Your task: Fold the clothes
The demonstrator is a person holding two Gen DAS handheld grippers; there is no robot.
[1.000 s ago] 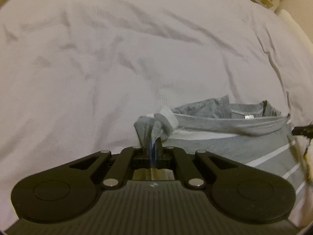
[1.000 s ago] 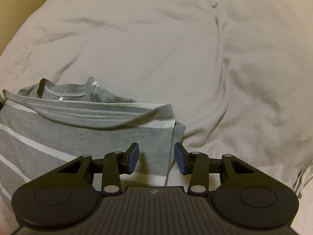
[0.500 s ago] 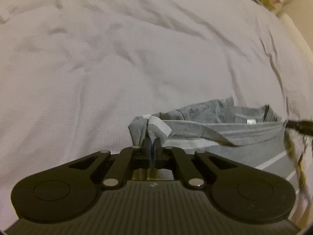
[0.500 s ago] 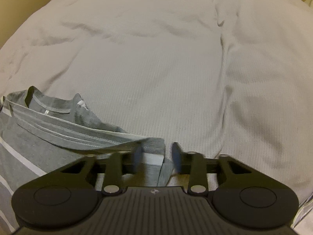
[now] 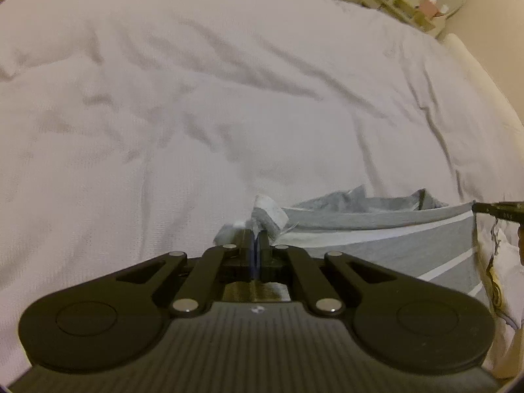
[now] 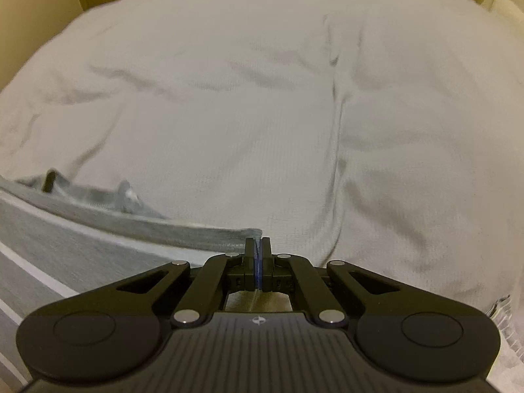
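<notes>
- Both sets of fingers are pinched on the grey cotton T-shirt with white stripes [image 5: 386,245]: the left gripper [image 5: 256,245] clamps one bunched corner, and the right gripper [image 6: 258,252], open a second ago, has now closed on the opposite corner at its tips.
- With the shirt's edge stretched between the grippers over the white textured bedspread [image 6: 262,114], a fold can likely begin.
- No readable writing; the neck label is blurred.

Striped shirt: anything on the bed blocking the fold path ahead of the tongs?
Nothing visible. Both tongs, left and right, grip the striped shirt; only bare wrinkled bedsheet lies ahead.
</notes>
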